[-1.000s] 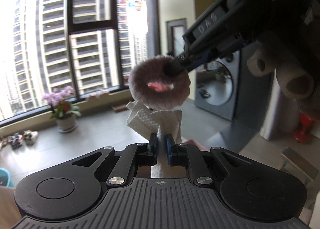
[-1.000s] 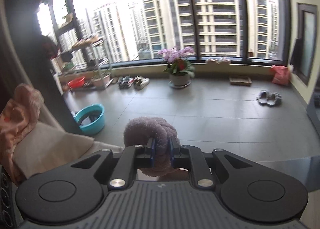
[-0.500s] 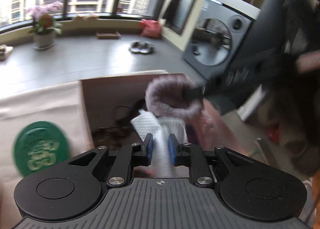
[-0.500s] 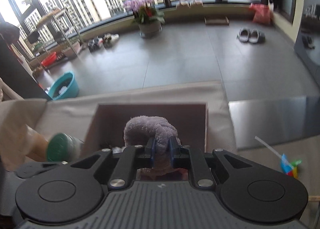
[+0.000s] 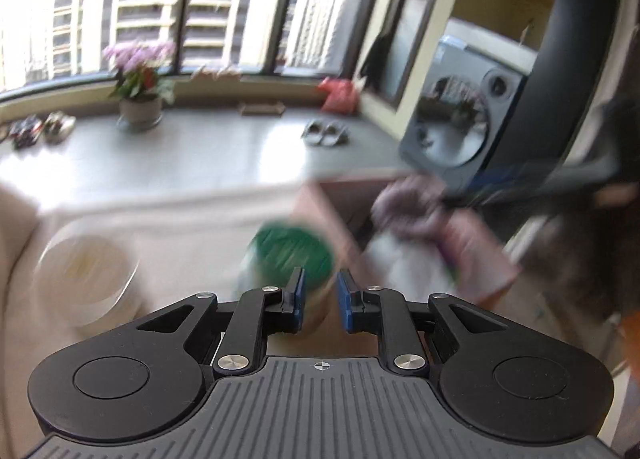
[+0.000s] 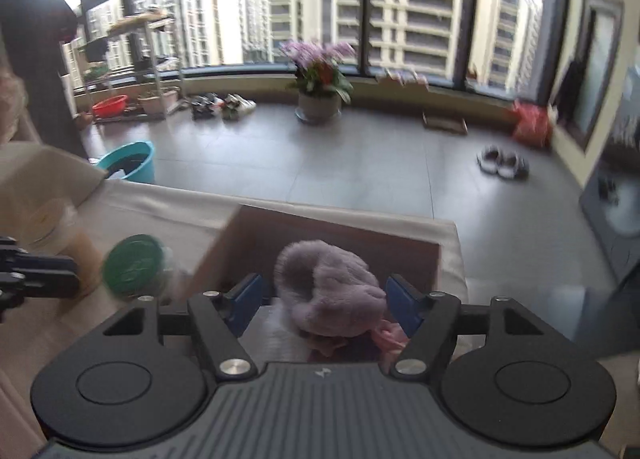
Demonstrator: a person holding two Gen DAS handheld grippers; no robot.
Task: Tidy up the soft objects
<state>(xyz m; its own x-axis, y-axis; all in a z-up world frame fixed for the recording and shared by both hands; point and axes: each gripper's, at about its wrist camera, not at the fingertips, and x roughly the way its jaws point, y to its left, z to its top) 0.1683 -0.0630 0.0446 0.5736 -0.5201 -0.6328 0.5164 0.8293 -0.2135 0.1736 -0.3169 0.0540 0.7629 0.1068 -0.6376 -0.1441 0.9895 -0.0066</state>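
Observation:
A fuzzy mauve ring (image 6: 328,295) lies in the open cardboard box (image 6: 340,235), between the spread jaws of my right gripper (image 6: 326,301), which is open. A white cloth (image 5: 404,263) lies in the box under the ring (image 5: 408,207) in the blurred left wrist view. My left gripper (image 5: 320,299) is open and empty, left of the box (image 5: 344,195), over a green-lidded jar (image 5: 296,251). The left gripper also shows at the left edge of the right wrist view (image 6: 32,275).
The green-lidded jar (image 6: 134,265) stands left of the box on a beige-covered table (image 6: 160,203). A white tub (image 5: 86,271) stands further left. Beyond are a grey floor, a flower pot (image 6: 318,107), a teal basin (image 6: 128,165) and a washing machine (image 5: 456,131).
Both grippers opened. The left let go of the white cloth into the box and swung left over the jar. The right released the mauve ring into the box.

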